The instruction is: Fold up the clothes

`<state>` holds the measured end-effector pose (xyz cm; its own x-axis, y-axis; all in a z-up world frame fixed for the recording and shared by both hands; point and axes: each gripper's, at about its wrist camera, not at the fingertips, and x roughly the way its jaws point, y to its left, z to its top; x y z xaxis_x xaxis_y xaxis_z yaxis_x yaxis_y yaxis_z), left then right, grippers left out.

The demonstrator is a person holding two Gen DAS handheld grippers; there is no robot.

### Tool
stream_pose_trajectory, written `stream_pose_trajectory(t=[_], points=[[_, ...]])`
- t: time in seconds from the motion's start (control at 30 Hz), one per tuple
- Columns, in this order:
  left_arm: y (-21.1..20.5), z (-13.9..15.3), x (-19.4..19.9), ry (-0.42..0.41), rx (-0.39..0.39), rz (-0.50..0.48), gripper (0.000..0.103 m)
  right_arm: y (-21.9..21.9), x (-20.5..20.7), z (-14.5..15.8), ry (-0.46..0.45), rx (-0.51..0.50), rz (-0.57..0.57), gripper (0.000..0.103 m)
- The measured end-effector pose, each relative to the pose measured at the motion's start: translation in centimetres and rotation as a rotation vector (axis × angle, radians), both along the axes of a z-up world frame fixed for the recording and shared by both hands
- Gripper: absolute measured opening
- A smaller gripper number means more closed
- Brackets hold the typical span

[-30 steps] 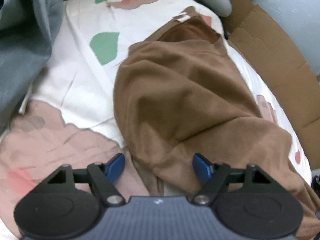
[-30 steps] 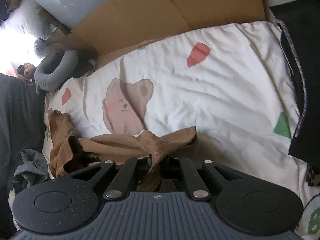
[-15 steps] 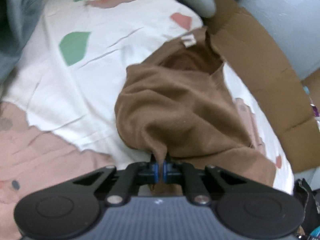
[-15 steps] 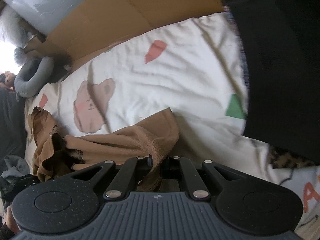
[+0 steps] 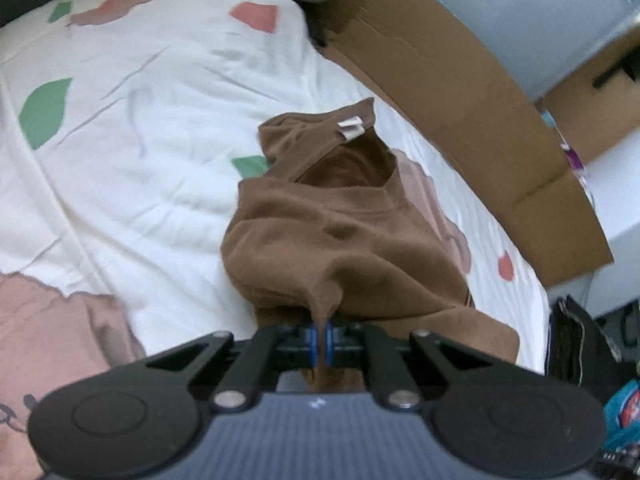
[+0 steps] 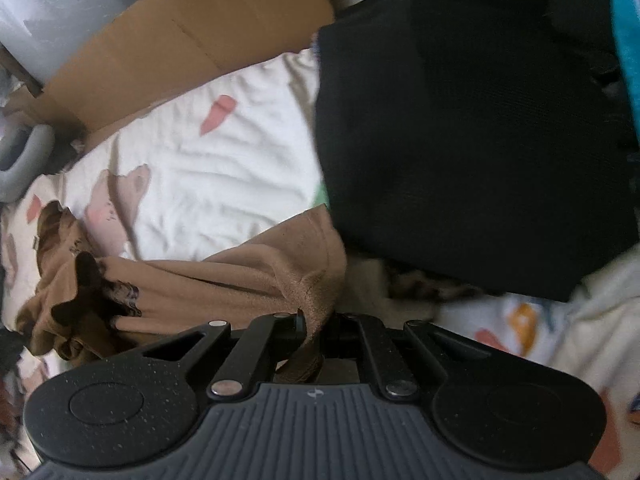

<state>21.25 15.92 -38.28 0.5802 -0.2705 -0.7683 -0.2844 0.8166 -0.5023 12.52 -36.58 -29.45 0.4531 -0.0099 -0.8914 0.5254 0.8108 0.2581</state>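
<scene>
Brown sweatshirt (image 5: 340,248) bunched on the bed sheet (image 5: 140,152), neck opening with white tag (image 5: 351,127) at its far end. Sheet white with green, red and pink prints, wrinkled. Left of the garment: bare sheet, green patch, large pink patch at the lower left edge. Left gripper (image 5: 320,338) clamped on a pinch of the brown fabric, blue pads (image 5: 313,340) pressed together with cloth between, fold rising from the jaws into the bulk of the garment. Right of the garment: flattened cardboard (image 5: 460,112) along the bed's far edge, pale wall behind, dark clutter at the lower right corner, too blurred to identify.

Right wrist view, left to right: grey curved cushion (image 6: 24,160) at the far left edge, brown sweatshirt (image 6: 224,280) stretched across the sheet (image 6: 224,168) from a crumpled, shadowed bunch at the left to a hem corner at centre. Right gripper (image 6: 316,320) closed tight on that hem corner, fabric hanging down through the jaws. Cardboard (image 6: 192,44) again along the top. Black garment (image 6: 480,140) covering the right half of the bed, its lower left corner just beside the held hem; whether touching cannot be told. Leopard-patterned cloth (image 6: 424,288) showing under the black piece's lower edge. Teal strip at the far right edge, blurred.
</scene>
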Motion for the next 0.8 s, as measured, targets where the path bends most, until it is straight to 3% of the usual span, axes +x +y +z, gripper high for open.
stream_pose_trajectory(t=[0.2, 0.33, 0.8], points=[[-0.2, 0.7, -0.5, -0.008, -0.014, -0.037, 0.004, -1.4, -2.9, -0.4, 0.052, -0.045, -0.072, 0.000], [-1.5, 1.0, -1.1, -0.017, -0.012, -0.059, 0.004, -1.6, -4.6, -0.4, 0.112, -0.160, -0.105, 0.000], [-2.9, 1.6, -1.1, -0.026, 0.029, -0.093, 0.004, -5.5, -11.5, -1.8, 0.273, -0.239, -0.295, 0.000]])
